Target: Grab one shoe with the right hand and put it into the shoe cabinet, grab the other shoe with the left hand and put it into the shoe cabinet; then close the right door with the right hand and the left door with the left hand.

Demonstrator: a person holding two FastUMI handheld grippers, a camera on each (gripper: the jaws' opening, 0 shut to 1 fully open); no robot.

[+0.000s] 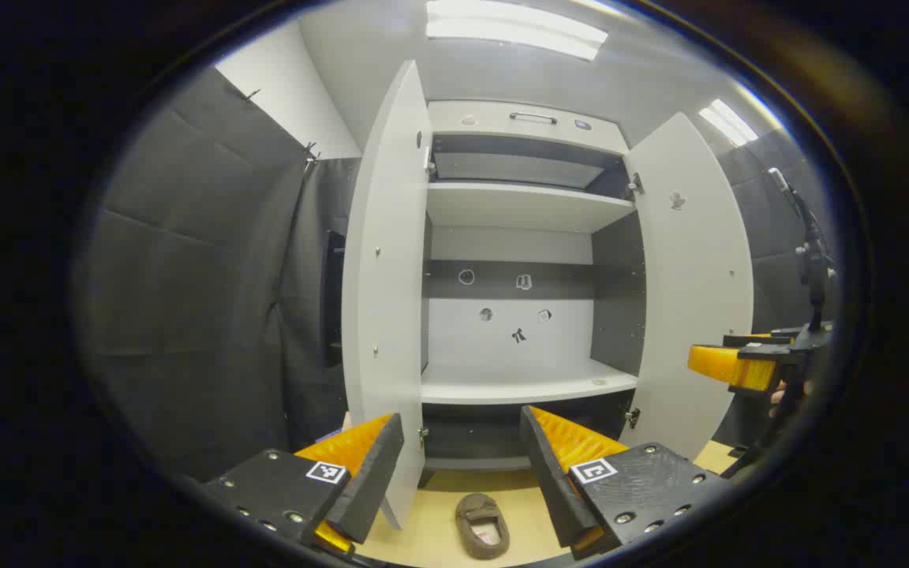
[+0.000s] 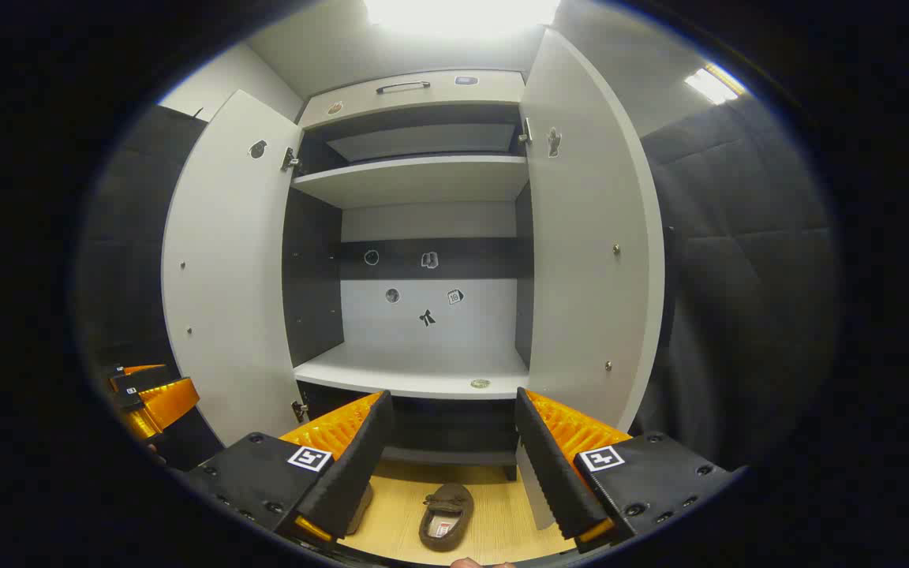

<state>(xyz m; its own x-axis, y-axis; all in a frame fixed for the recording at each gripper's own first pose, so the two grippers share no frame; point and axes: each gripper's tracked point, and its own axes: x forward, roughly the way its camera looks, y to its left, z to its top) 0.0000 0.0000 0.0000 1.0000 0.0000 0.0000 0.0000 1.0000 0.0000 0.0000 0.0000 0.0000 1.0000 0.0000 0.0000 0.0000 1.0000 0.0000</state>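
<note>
The shoe cabinet (image 1: 525,237) stands with both doors swung wide; its left door (image 1: 387,276) and right door (image 1: 691,276) flank the open shelves, and the broad lower shelf (image 1: 525,386) inside it holds no shoe. In the left gripper view a brown shoe (image 1: 482,525) lies on the wooden floor (image 1: 431,528) just in front of the cabinet's base, opening upward; the left gripper (image 1: 462,465) hangs above it, fingers spread wide apart with nothing between them. At the right edge of that view, beside the cabinet's right door, the other gripper shows with part of a hand behind it.

In the right gripper view the right gripper (image 2: 450,457) also faces the cabinet (image 2: 423,221), fingers well apart and holding nothing; the same kind of brown shoe (image 2: 447,517) rests on the floor (image 2: 502,528) in front of the cabinet, between the fingers as seen from above; a second shoe (image 2: 360,505) peeks out from behind the left finger, mostly hidden. The left door (image 2: 226,268) and right door (image 2: 589,237) stand open; the left gripper shows low beside the cabinet's left door.
</note>
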